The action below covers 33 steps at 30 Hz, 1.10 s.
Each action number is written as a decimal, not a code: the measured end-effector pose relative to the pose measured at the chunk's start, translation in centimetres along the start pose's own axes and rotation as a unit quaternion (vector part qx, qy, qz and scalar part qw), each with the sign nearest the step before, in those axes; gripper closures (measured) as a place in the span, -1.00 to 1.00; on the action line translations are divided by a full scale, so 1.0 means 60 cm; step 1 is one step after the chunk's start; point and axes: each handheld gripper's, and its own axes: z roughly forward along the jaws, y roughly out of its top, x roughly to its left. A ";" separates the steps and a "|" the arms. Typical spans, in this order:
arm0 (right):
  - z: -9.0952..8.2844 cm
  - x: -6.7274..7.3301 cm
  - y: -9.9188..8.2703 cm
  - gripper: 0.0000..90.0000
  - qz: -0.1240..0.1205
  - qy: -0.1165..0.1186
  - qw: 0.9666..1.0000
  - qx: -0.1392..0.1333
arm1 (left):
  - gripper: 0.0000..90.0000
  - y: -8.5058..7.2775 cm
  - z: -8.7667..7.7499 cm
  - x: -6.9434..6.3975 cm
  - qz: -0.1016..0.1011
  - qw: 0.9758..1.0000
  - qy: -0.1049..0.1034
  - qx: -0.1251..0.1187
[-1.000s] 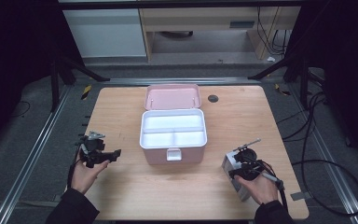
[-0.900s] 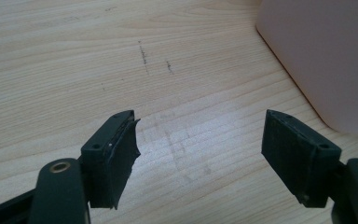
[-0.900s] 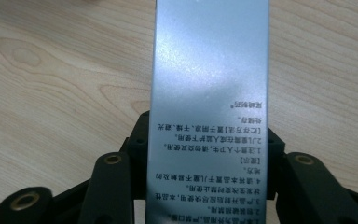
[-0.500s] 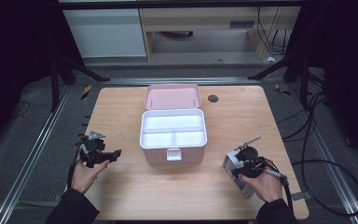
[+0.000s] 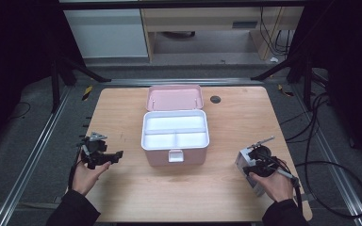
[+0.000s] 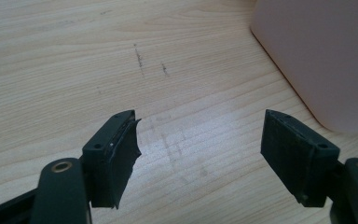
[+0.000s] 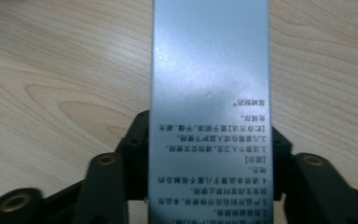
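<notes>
One grey box (image 7: 209,93) runs lengthwise straight out from the right gripper (image 7: 209,154), jaws clamped on it.

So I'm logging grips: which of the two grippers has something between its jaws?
The right gripper: a grey printed box sits between its jaws, which have just been opening. The left gripper stands open over bare table.

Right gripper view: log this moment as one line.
right gripper: jaws just opening, around silver printed carton | left gripper: open | pink plastic box: lid open
</notes>
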 end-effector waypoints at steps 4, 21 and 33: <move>-0.003 0.000 0.001 -0.15 0.000 -0.003 1.000 -0.016 | -0.36 0.006 -0.008 -0.002 -0.002 1.000 -0.005 -0.019; -0.105 0.006 0.047 -0.28 0.006 0.014 0.973 -0.230 | -0.14 0.081 -0.070 -0.064 0.032 0.993 -0.048 -0.101; -0.095 0.078 0.140 -0.26 -0.040 0.100 0.958 -0.264 | -0.13 0.124 -0.050 -0.115 0.054 0.992 -0.065 -0.089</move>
